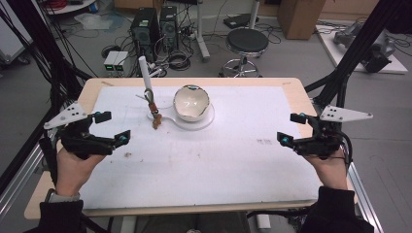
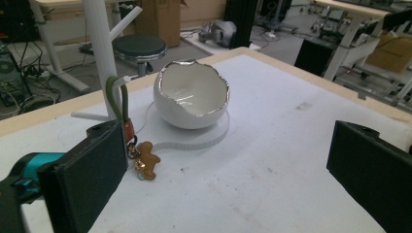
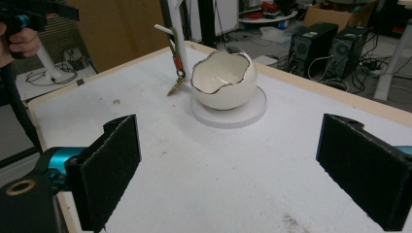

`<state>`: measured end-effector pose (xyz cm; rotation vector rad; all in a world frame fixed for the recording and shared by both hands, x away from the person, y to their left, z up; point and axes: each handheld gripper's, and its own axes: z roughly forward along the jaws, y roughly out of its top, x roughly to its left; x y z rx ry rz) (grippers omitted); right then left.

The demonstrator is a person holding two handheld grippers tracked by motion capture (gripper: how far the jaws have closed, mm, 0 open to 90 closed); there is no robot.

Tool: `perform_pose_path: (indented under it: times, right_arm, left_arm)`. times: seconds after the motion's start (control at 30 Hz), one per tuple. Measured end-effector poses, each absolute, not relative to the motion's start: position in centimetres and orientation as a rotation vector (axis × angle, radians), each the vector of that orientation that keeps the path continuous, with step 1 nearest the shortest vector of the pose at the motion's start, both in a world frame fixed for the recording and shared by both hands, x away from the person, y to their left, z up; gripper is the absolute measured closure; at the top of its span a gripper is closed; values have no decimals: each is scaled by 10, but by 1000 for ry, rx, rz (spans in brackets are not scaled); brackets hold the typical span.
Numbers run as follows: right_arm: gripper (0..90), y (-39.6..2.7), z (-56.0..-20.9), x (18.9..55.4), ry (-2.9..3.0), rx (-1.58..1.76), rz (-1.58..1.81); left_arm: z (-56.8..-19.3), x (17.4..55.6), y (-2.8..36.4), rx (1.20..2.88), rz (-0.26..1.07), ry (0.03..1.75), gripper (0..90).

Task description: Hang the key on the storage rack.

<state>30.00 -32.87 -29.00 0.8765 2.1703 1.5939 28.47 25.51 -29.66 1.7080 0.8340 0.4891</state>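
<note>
A white eggshell-shaped bowl [image 1: 192, 102] [image 2: 192, 99] [image 3: 224, 79] with a jagged silver rim sits on a round white base [image 1: 206, 121] [image 2: 214, 138] [image 3: 255, 109] at the table's far middle. Left of it a white branched stand [image 1: 145, 74] [image 2: 101, 53] [image 3: 178, 29] holds a green cord with a brown gingerbread charm [image 1: 156, 121] [image 2: 147, 164] [image 3: 174, 87] that touches the mat. My left gripper [image 1: 112, 127] [image 2: 223, 179] stands open at the left, nothing between its jaws. My right gripper [image 1: 292, 128] [image 3: 228, 179] stands open at the right, also holding nothing.
A white mat [image 1: 204, 155] covers most of the wooden table [image 1: 291, 83]. A small brown crumb [image 1: 128, 155] lies near the left gripper. Beyond the far edge stand a black stool [image 1: 246, 42], computer towers [image 1: 145, 26] and cables on the floor.
</note>
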Motion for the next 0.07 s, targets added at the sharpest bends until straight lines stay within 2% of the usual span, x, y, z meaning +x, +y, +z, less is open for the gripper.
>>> perform_pose_path:
  times: [0.07]
  right_arm:
    - [81, -329, -290, 300, 2170, 876, 1591]
  left_arm:
    - [-299, 286, 256, 1700, 499, 842, 17]
